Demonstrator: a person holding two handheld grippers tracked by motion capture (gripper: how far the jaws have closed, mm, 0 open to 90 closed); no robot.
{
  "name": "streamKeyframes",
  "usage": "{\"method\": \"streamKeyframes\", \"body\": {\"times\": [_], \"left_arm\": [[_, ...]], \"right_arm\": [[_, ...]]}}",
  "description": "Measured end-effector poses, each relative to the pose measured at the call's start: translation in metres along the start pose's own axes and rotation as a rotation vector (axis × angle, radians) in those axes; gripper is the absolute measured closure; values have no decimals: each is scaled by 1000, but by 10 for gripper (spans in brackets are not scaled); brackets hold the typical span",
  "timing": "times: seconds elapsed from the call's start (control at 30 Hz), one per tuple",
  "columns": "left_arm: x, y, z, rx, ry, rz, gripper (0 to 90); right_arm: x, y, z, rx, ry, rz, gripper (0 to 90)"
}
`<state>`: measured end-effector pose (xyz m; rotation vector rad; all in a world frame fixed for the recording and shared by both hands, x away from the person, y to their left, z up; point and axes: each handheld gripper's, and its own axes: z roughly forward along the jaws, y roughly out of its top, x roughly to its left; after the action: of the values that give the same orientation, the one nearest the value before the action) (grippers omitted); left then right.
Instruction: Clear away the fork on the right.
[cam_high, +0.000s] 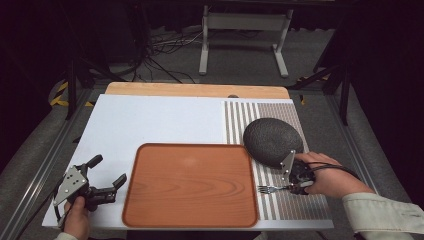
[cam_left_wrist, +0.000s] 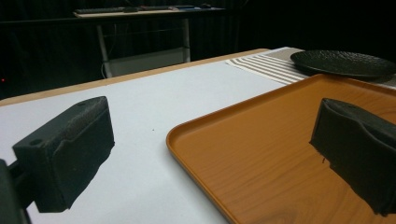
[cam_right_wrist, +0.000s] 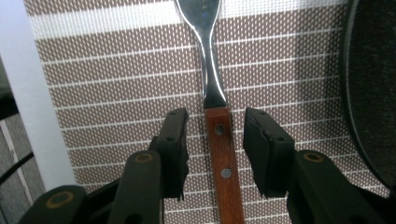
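A fork with a wooden handle lies on the striped placemat, tines toward the brown tray. My right gripper reaches down over the handle. In the right gripper view its jaws straddle the handle with a thin gap on each side, so the pads do not press on it. My left gripper rests on the white board left of the tray, its jaws wide open with nothing between them.
A dark round plate sits upside down or domed on the placemat, just behind my right hand and close to the tray's back right corner. The white board stretches behind the tray to a wooden edge.
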<state>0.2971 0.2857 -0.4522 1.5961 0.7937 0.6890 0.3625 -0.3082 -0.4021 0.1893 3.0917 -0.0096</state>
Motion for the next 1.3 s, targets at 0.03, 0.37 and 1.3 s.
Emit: {"method": "streamKeyframes", "body": {"times": [0.03,0.37,1.3], "left_arm": [[0,0,0,0,1,0,2],[1,0,0,2,-1,0,3],[1,0,-1,0,4,3,2]], "right_arm": [[0,0,2,0,-1,-2,633],[-3,4,8,67,3,-73,758],[1,7,-13,32,-54,-122,784]]}}
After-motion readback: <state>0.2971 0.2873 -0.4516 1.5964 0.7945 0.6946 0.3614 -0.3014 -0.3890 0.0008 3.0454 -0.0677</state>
